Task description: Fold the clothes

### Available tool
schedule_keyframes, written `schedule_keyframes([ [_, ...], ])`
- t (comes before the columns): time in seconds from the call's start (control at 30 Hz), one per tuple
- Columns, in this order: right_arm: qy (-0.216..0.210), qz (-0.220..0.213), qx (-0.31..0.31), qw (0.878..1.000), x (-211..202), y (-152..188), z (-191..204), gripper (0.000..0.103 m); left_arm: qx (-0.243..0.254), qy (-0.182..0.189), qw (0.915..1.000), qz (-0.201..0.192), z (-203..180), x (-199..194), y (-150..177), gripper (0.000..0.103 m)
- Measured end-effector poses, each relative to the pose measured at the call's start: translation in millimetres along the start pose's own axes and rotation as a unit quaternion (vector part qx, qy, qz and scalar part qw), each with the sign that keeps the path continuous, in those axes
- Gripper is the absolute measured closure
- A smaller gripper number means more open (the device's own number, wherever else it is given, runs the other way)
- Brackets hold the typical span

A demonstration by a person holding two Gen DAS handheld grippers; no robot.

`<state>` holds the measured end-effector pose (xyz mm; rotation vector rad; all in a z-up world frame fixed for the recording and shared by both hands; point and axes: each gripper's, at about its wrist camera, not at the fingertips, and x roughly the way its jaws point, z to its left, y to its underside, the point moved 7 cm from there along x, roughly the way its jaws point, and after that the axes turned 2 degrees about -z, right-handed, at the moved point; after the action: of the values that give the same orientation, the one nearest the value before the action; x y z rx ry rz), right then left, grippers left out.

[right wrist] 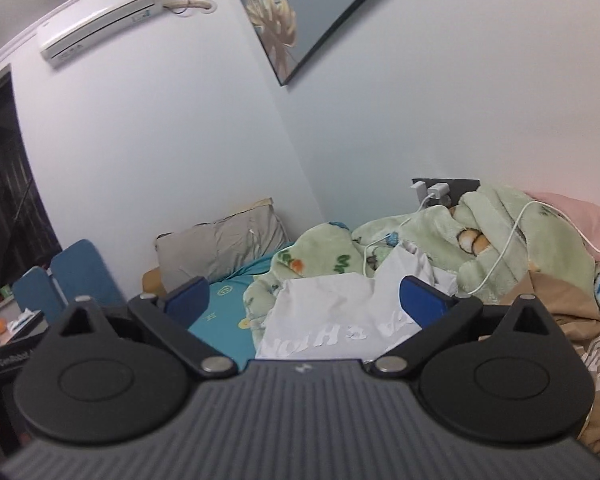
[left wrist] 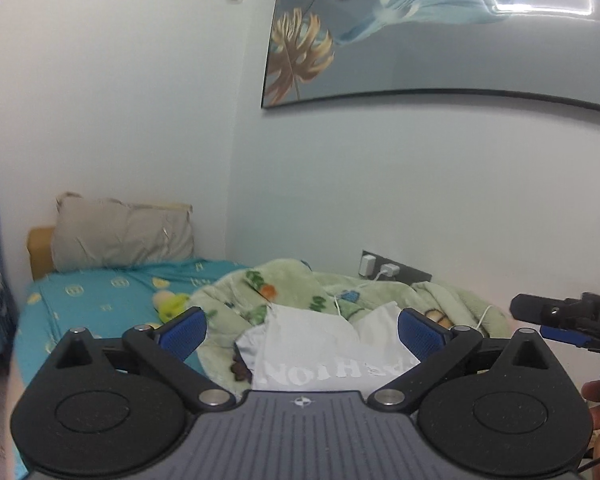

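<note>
- Jaws of left gripper spread wide, nothing between the blue pads; nothing held.
- Jaws of right gripper likewise spread to the full, empty, pads clear of all cloth.
- Beyond and below both sets of jaws, roughly centred in each gap: a white T-shirt with pale printed lettering, lying partly folded and rumpled on the bed, resting on a fluffy green blanket.
- In the right wrist view, same T-shirt seen past the jaws, its far right corner bunched up toward a white charging cable.
- To the left of the jaws, teal bedsheet; to the right of the right jaws, a tan garment, apparently unfolded.
- Handling, as a judgement: light, limp, thin cotton; no stiffness, so likely to sag and slide off a loose pinch, yet not fragile.
- Best hold probably at an edge or corner: hem or shoulder seam, one pinch per gripper, layers taken together.
- Worth avoiding: catching the cable or blanket pile along with the cloth.
</note>
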<state>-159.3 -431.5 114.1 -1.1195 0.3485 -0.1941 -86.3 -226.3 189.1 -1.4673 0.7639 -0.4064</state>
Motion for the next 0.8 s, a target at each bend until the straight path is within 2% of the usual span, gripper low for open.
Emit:
schedule_keyframes([
  [0.2,0.015,-0.021,-0.034,0.999,-6,25,13,0.000,-0.001,-0.003,0.9997,-0.024,4,-23,11,0.000],
  [0.33,0.027,-0.032,-0.042,0.998,-5,43,18,0.000,0.005,-0.006,0.9998,-0.019,11,-20,27,0.000],
  [0.47,0.040,-0.058,-0.078,0.994,-7,59,30,0.000,0.006,-0.009,0.9999,-0.013,22,-18,47,0.000],
  [0.8,0.047,-0.067,-0.131,0.988,-13,91,51,0.000,0.004,-0.015,0.9999,-0.001,36,-18,87,0.000],
])
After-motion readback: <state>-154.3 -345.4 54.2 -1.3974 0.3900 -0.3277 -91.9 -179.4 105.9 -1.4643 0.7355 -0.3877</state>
